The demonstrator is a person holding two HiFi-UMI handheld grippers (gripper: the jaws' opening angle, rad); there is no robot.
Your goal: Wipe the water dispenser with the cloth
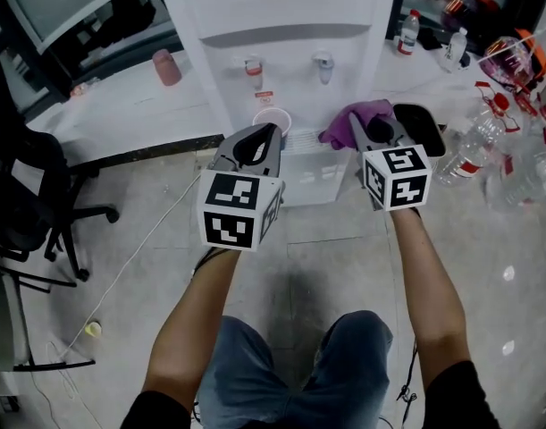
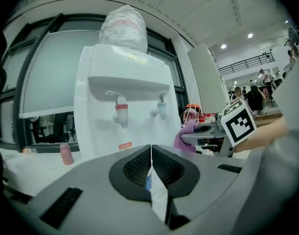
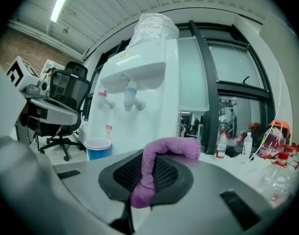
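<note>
- We find the right gripper (image 3: 145, 156) clamped on the purple cloth (image 3: 174, 147), centre-right of the head view, near the water dispenser (image 1: 281, 12) front.
- We note the left gripper (image 2: 150, 150) with jaws together, at centre frame.

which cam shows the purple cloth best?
Right gripper view: the purple cloth fills the centre, clamped in the right gripper. Head view shows only a bunch ahead of that gripper; left gripper view, a small distant patch.
</note>
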